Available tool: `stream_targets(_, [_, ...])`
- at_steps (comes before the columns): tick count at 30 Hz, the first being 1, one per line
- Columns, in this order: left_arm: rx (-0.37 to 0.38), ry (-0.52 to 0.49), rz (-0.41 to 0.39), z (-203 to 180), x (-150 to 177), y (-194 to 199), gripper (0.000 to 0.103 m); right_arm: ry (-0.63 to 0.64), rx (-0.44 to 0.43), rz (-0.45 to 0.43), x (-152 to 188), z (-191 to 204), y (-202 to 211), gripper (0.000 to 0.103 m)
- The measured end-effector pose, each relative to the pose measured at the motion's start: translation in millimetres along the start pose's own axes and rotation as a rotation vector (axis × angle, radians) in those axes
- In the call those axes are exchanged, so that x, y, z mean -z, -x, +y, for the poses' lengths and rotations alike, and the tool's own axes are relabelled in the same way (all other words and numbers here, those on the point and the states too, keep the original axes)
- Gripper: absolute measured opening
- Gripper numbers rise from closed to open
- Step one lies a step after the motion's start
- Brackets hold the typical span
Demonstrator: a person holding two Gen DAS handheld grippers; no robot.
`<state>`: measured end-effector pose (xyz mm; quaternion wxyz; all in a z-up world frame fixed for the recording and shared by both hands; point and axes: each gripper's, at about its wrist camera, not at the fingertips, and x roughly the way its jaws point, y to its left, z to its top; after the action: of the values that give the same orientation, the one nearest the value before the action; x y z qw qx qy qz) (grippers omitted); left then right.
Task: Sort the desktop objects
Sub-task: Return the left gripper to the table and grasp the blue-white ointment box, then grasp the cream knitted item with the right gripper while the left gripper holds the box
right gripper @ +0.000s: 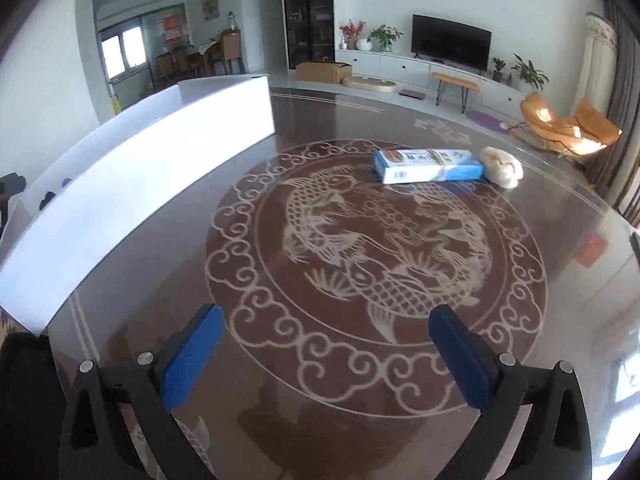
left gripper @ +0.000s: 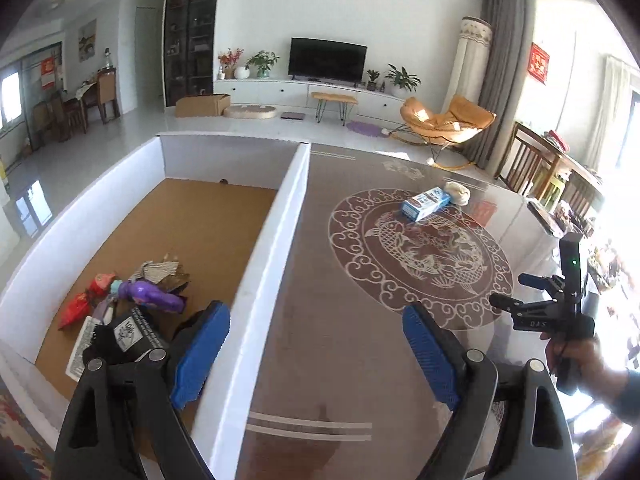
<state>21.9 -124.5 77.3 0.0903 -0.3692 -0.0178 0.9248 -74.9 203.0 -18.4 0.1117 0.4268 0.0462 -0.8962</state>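
A blue and white carton (right gripper: 428, 165) lies on the round fish-patterned glass table (right gripper: 280, 360), with a cream fluffy ball (right gripper: 502, 167) touching its right end. Both also show in the left wrist view: the carton (left gripper: 426, 203) and the ball (left gripper: 458, 191). A white-walled box (left gripper: 280, 216) with a cork floor stands at the table's left. Inside it lie a purple toy (left gripper: 154, 295), a red packet (left gripper: 80, 306), a black box (left gripper: 132, 338) and other items. My left gripper (left gripper: 316, 344) is open and empty, straddling the box's right wall. My right gripper (right gripper: 326, 350) is open and empty over the table.
The box's right wall (right gripper: 140, 184) runs along the left of the right wrist view. The right hand-held gripper (left gripper: 560, 304) shows at the table's right edge. Wooden chairs (left gripper: 532, 160) stand beyond the table's right side.
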Motion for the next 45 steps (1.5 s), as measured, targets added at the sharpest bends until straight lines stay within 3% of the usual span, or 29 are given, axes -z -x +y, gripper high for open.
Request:
stream_targets(3, [0.058,-0.094,0.082,-51.5,14.7,-39.2,0.092,-0.101,0.104,0.023,17.9,-65.6,5.2,0.103])
stream_targets(6, [0.068,-0.187,0.189,-86.9,31.6,-89.6,0.092,-0.157,0.161,0.028,29.3,-104.7,12.2,0.102])
stream_targets(9, [0.070,-0.251,0.262,-109.4,36.0,-129.0,0.092,-0.179,0.164,0.016,42.2,-122.0,15.7,0.103])
stream_targets(13, [0.059,-0.291,0.296,-125.1,11.1,-174.4,0.093,-0.181,0.142,-0.009,45.4,-123.5,19.9,0.102])
stream_targets(18, [0.098,-0.301,0.285,-132.9,-33.4,-227.8,0.095,-0.161,0.150,0.067,43.2,-119.0,2.6,0.103])
stream_targets(19, [0.110,-0.318,0.285,-135.9,-41.9,-239.2,0.103,-0.165,0.151,0.061,42.4,-118.7,2.3,0.103])
stream_targets(22, [0.138,-0.334,0.246,-141.4,-67.9,-271.3,0.103,-0.168,0.158,0.064,39.4,-115.6,-1.4,0.103])
stream_targets(28, [0.101,-0.284,0.238,-156.8,-124.6,-332.0,0.103,-0.180,0.167,0.063,37.2,-114.0,-4.3,0.103])
stream_targets(33, [0.120,-0.315,0.238,-186.9,-141.6,-353.5,0.103,-0.180,0.167,0.063,37.1,-114.0,-4.4,0.103])
stream_targets(35, [0.130,-0.310,0.192,-186.0,-141.3,-343.5,0.069,-0.180,0.168,0.064,37.1,-114.0,-4.5,0.103])
stream_targets(36, [0.117,-0.310,0.173,-182.6,-138.0,-336.4,0.045,-0.180,0.168,0.064,37.1,-113.9,-4.2,0.103])
stream_targets(37, [0.106,-0.301,0.160,-177.9,-133.1,-329.6,0.041,-0.180,0.168,0.064,37.1,-113.8,-4.2,0.103])
stream_targets(41, [0.060,-0.222,0.159,-143.7,-103.6,-296.6,0.041,-0.180,0.168,0.064,37.0,-113.8,-3.8,0.103])
stream_targets(45, [0.009,-0.171,0.156,-102.7,-53.4,-241.6,0.041,-0.181,0.167,0.064,37.4,-113.6,-3.0,0.103])
